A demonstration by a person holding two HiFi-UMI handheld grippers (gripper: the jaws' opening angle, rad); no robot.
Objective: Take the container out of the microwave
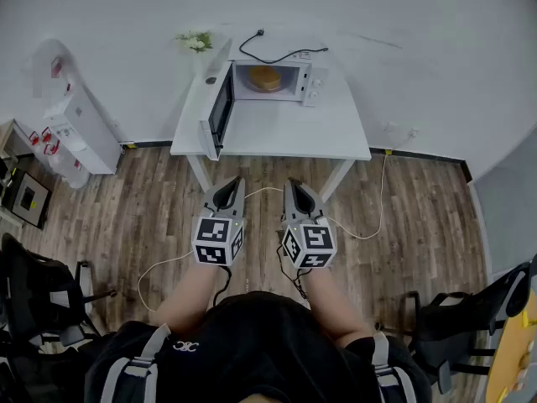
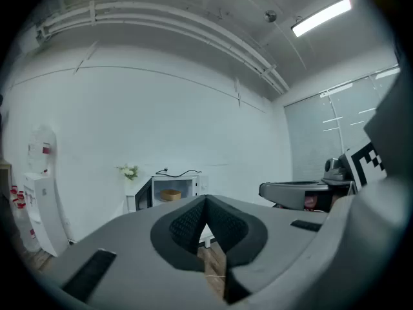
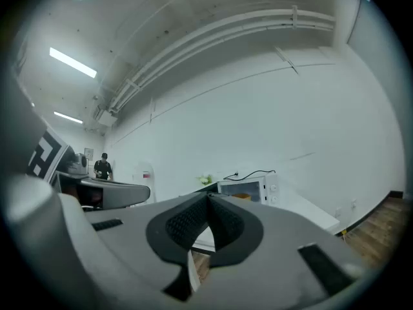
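Note:
A white microwave (image 1: pixel 267 81) stands on a white table (image 1: pixel 277 128) with its door (image 1: pixel 220 107) swung open to the left. Inside sits a round tan container (image 1: pixel 265 78), also seen small in the left gripper view as the container (image 2: pixel 171 194) and in the right gripper view (image 3: pixel 243 196). My left gripper (image 1: pixel 232 183) and right gripper (image 1: pixel 294 186) hang side by side over the wood floor, short of the table's front edge. Both are shut with nothing between their jaws.
A small flower pot (image 1: pixel 196 42) and a black cable (image 1: pixel 277 54) lie behind the microwave. A water dispenser (image 1: pixel 77 124) stands against the wall at left. Dark chairs (image 1: pixel 38 296) flank me, and a thin cable (image 1: pixel 361 233) runs across the floor.

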